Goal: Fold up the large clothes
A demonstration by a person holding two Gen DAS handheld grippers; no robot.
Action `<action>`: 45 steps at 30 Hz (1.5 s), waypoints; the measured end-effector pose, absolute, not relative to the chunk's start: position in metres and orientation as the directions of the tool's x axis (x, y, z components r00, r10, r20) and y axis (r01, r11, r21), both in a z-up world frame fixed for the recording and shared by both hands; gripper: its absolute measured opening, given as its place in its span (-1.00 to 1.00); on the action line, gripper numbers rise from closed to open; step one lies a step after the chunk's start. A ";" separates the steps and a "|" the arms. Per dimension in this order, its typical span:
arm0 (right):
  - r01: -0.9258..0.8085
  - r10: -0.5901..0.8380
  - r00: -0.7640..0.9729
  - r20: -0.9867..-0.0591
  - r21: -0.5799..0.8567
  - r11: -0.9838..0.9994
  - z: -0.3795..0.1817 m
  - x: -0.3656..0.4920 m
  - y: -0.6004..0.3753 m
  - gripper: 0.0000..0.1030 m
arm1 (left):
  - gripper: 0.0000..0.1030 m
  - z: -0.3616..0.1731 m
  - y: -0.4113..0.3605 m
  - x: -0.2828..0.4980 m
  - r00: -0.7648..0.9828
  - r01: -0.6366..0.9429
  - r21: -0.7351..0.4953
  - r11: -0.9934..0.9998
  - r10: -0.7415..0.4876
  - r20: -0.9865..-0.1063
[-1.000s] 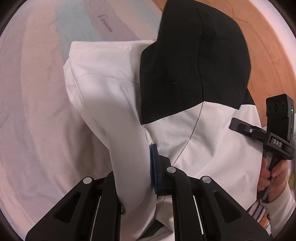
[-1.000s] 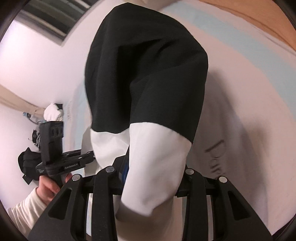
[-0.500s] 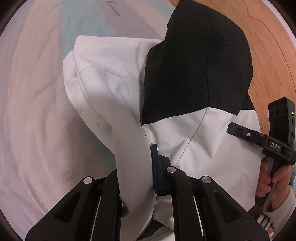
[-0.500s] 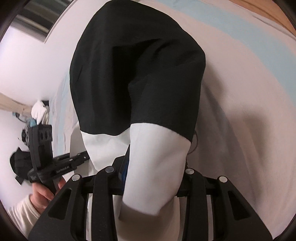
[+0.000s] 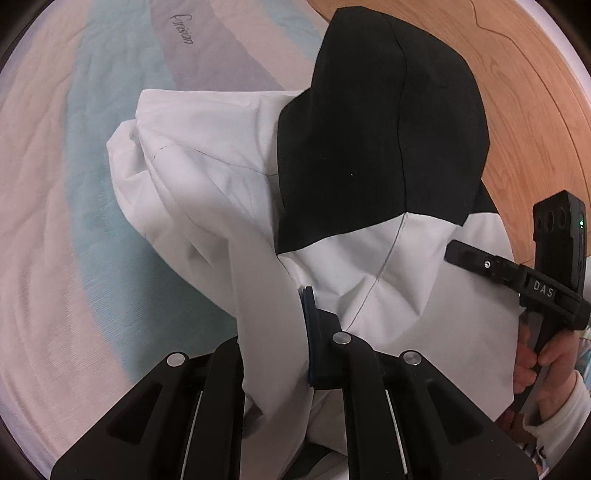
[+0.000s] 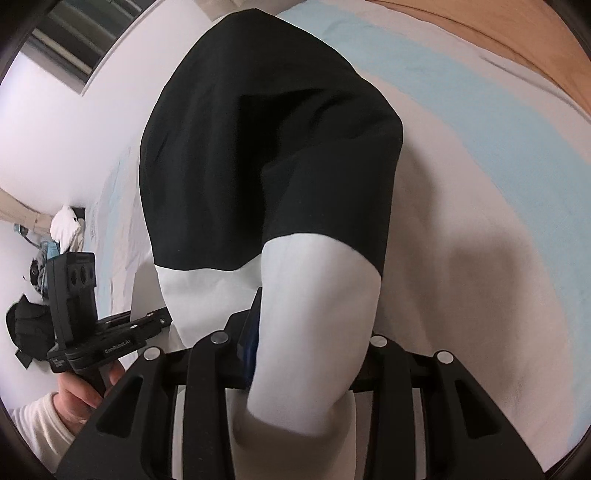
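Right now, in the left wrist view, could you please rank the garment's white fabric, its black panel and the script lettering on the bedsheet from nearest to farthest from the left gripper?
1. White fabric: clamped in the left gripper.
2. Black panel: beyond it, upper right.
3. Script lettering: on the bedsheet, top left, farthest.

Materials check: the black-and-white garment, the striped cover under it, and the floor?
Garment: thin woven cloth, matte, probably a light shell fabric; it creases sharply and shows stitched seams. Both claws are shut on its white part.
Striped cover: soft textile, matte, likely cotton bedding; fine wrinkles and a visible weave.
Floor: wood or wood-look laminate, low sheen; grain lines and plank joints show.
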State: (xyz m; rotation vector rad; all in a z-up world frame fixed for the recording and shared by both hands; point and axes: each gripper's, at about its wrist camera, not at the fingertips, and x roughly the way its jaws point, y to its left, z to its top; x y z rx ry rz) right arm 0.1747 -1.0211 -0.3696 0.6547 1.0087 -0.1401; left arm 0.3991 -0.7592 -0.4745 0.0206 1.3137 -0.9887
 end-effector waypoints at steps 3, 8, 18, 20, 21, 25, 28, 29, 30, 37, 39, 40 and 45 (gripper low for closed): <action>0.410 0.160 0.557 -0.815 0.438 0.800 -0.365 0.162 -1.031 -0.38 | -0.84 -0.466 -0.766 0.375 -0.074 0.615 -0.512 0.600 -0.602 -0.795; 0.421 0.102 0.558 -0.823 0.387 0.820 -0.360 0.154 -1.038 -0.37 | -0.84 -0.472 -0.749 0.343 -0.068 0.658 -0.480 0.580 -0.589 -0.805; 0.485 -0.116 0.510 -0.853 0.173 0.857 -0.350 0.154 -1.004 0.66 | 0.79 -0.461 -0.709 0.331 0.113 0.695 -0.275 0.664 -0.479 -0.871; 0.509 -0.189 0.482 -0.855 0.098 0.855 -0.341 0.151 -0.994 0.69 | 0.88 -0.440 -0.698 0.328 0.209 0.703 -0.208 0.680 -0.477 -0.854; 0.524 -0.228 0.476 -0.849 0.066 0.849 -0.334 0.148 -0.987 0.73 | 0.88 -0.435 -0.690 0.326 0.228 0.710 -0.187 0.679 -0.473 -0.851; 0.584 -0.432 0.460 -0.775 -0.102 0.806 -0.299 0.127 -0.949 0.81 | 0.89 -0.413 -0.666 0.304 0.281 0.722 -0.131 0.679 -0.462 -0.841; 0.590 -0.556 0.459 -0.693 -0.230 0.774 -0.267 0.110 -0.902 0.82 | 0.89 -0.382 -0.640 0.283 0.346 0.714 -0.092 0.694 -0.465 -0.815; 0.590 -0.581 0.470 -0.664 -0.253 0.766 -0.255 0.103 -0.881 0.83 | 0.89 -0.371 -0.616 0.270 0.372 0.707 -0.082 0.702 -0.468 -0.802; 0.589 -0.584 0.485 -0.651 -0.250 0.769 -0.244 0.096 -0.868 0.83 | 0.89 -0.348 -0.640 0.269 0.386 0.698 -0.077 0.712 -0.464 -0.797; 0.457 -0.387 0.659 -0.645 -0.066 0.887 -0.175 0.055 -0.680 0.85 | 0.89 -0.249 -0.479 0.176 0.495 0.579 -0.028 0.815 -0.379 -0.782; 0.425 -0.377 0.673 -0.636 -0.084 0.901 -0.162 0.042 -0.626 0.85 | 0.89 -0.225 -0.424 0.151 0.506 0.541 -0.014 0.841 -0.338 -0.793; 0.414 -0.362 0.680 -0.638 -0.074 0.907 -0.154 0.033 -0.599 0.85 | 0.89 -0.213 -0.398 0.139 0.526 0.515 0.013 0.857 -0.304 -0.794; 0.426 -0.331 0.689 -0.645 -0.009 0.904 -0.111 -0.030 -0.502 0.85 | 0.89 -0.144 -0.267 0.069 0.624 0.422 0.047 0.905 -0.253 -0.740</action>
